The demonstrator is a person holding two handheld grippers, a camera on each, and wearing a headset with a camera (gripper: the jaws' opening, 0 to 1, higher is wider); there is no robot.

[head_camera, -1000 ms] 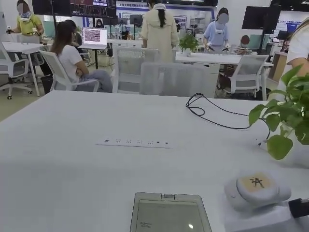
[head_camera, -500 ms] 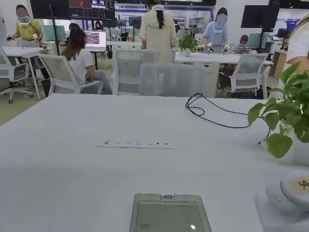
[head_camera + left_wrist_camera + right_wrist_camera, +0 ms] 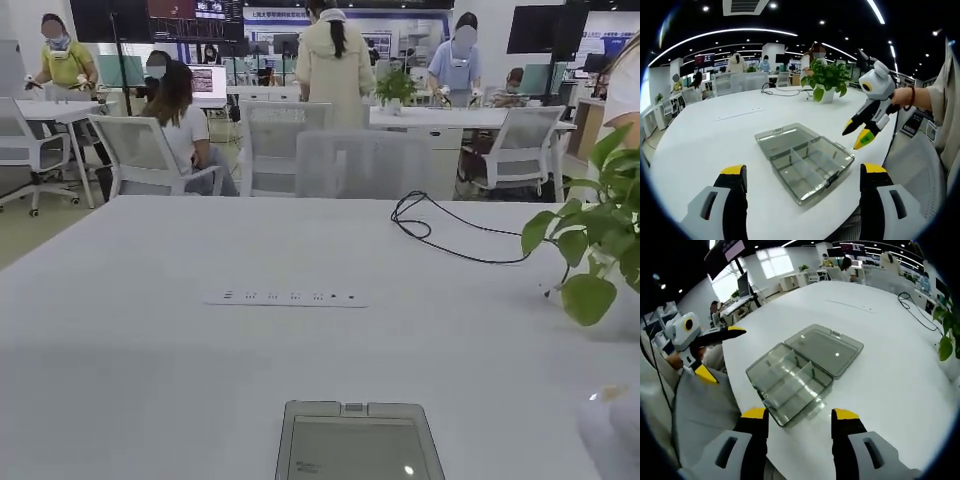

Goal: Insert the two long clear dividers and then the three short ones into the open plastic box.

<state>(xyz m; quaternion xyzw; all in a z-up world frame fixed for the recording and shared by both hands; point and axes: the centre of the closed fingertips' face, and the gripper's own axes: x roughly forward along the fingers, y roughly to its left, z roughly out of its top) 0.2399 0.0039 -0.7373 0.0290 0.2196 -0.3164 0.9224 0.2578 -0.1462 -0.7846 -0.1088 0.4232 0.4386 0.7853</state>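
The open plastic box [image 3: 812,170] lies in the lower middle of the left gripper view, on the white tabletop [image 3: 710,135] near its edge; its lid [image 3: 785,136] lies flat, folded back toward the upper left of that frame, and in the head view we see the lid at the bottom edge; thin clear partitions [image 3: 796,366] stand inside the base, though we cannot tell how many.

The left hand-held gripper [image 3: 802,172] hangs short of the box, jaws spread wide and grasping nothing; the right hand-held gripper [image 3: 800,415] is released too, its yellow-tipped jaws apart and bare at the bottom of the right gripper view, with the box just beyond them; in the left gripper view it enters from the right of the frame, apart from the box.

Farther out, a potted plant [image 3: 825,80] stands at upper centre of the left gripper view; a black cable [image 3: 440,225] loops at the upper right of the head view; a white power strip [image 3: 285,297] lies mid-frame; people sit and stand at desks behind.
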